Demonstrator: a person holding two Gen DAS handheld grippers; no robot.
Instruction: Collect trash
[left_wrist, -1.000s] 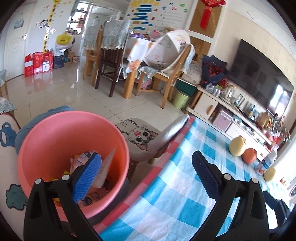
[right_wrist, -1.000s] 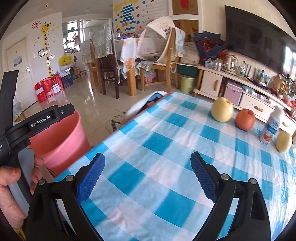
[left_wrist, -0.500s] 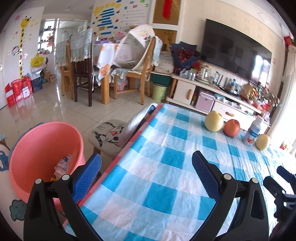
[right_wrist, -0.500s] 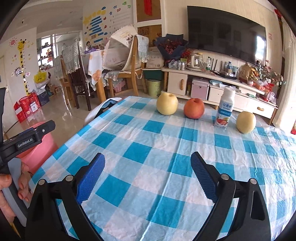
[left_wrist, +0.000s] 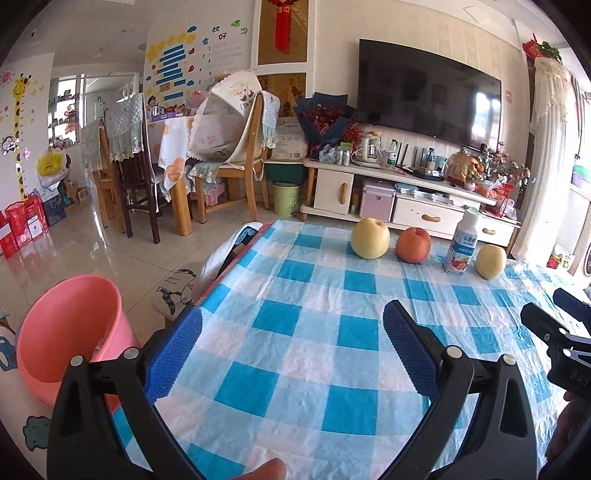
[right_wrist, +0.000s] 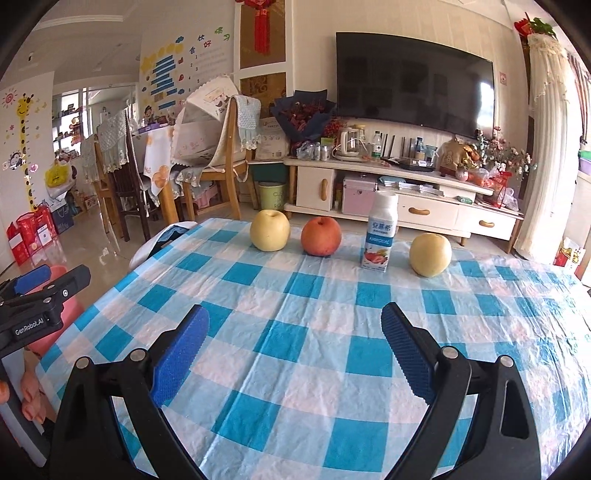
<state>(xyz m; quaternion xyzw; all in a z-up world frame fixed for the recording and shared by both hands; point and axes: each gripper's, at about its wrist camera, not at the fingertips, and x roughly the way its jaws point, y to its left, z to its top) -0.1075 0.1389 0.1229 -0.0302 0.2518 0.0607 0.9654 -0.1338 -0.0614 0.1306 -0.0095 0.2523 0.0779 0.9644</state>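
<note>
Left wrist, pink bin (left_wrist: 70, 325) beside left hand-held gripper (left_wrist: 291, 343)

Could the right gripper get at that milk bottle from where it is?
Probably yes: the right gripper is open, and only bare tablecloth lies between it and the bottle.

Left gripper (right_wrist: 44, 295) body: white lettering is reading "GenRobot.AI" — seen in the right wrist view.
Right gripper (left_wrist: 569, 343) body: pale letters are showing as "DAS", the rest cut off at the frame edge.
Milk bottle (right_wrist: 380, 236) label: blue Chinese characters are sitting above a small Latin line — too small to make out.
Wall chart (left_wrist: 218, 37): coloured Chinese characters are running along the top, a column of small digits below; not legible.
</note>
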